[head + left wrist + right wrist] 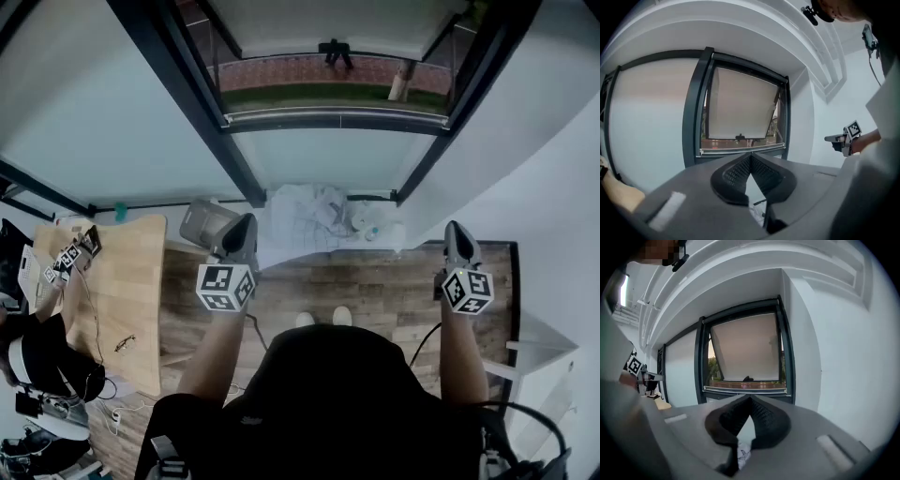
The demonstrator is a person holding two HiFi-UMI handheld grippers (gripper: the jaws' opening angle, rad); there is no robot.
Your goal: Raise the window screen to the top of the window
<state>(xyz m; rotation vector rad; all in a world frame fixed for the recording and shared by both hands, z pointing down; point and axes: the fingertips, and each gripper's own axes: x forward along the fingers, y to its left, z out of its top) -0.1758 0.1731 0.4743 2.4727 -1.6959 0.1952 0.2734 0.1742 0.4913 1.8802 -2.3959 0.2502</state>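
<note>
Standing apart from the dark-framed window (693,117), holding left gripper (246,221) and right gripper (455,228) side by side, both clenched on nothing. Filling most of the opening: a pale panel, possibly the window screen (740,105), black handle (739,137) at its lower edge just above the sill (740,151).

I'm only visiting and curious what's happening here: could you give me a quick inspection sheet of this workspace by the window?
Surface: wood-plank floor.
Job's things: dark-framed window, its glass sash tilted outward; pale bar across the foot of the opening; screen mesh not discernible.
Clutter: crumpled white cloth below the window.
Grippers: left gripper and right gripper both shut, empty, short of the window.
Cables: black cable by the right arm; thin wires on the light wooden table.
Surroundings: white walls; seated person at the table.
</note>
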